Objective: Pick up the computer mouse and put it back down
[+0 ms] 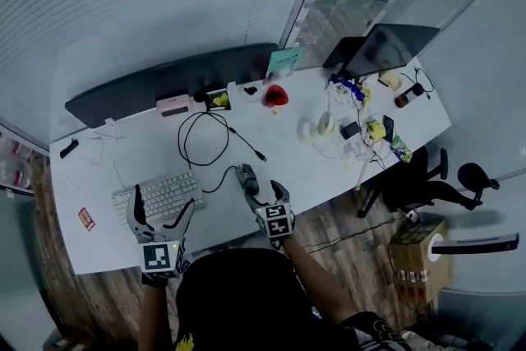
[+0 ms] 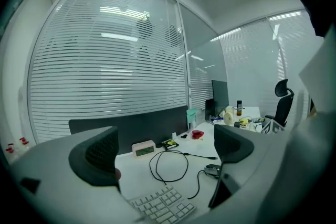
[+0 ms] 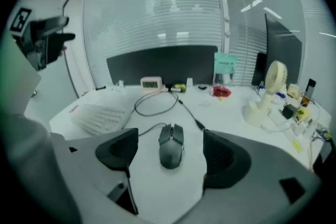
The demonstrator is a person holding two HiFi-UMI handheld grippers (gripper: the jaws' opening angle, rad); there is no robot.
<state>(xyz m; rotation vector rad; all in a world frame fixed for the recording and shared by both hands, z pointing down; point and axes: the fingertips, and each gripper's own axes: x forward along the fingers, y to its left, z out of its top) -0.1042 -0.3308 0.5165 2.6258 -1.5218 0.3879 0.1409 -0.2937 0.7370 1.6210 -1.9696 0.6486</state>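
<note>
The mouse [image 1: 246, 177] is seen lying flat on the white desk [image 1: 271, 140], close to the front edge and just right of the keyboard [image 1: 160, 195]. Its cord is led back toward the middle of the desk, where a black cable [image 1: 201, 136] is coiled in a loose loop.

The right gripper [image 1: 265, 189] is held low over the front edge, pointing down at the desk. In the right gripper view its jaws are set wide apart with the mouse [image 3: 171, 145] between them. A gap of bare desk is left on each side, so the pads are not pressed on it and nothing is gripped.

The left gripper [image 1: 163, 205] is held over the near end of the keyboard. In the left gripper view its jaws are spread wide, and only the desk and the keyboard [image 2: 163, 204] beyond are seen between them; nothing is held.

A small clock [image 1: 173, 104] is placed at the back edge, against the dark partition. A red object [image 1: 275, 95] is set further right along that edge, and a monitor [image 1: 386, 47] is stood at the far right corner.
</note>
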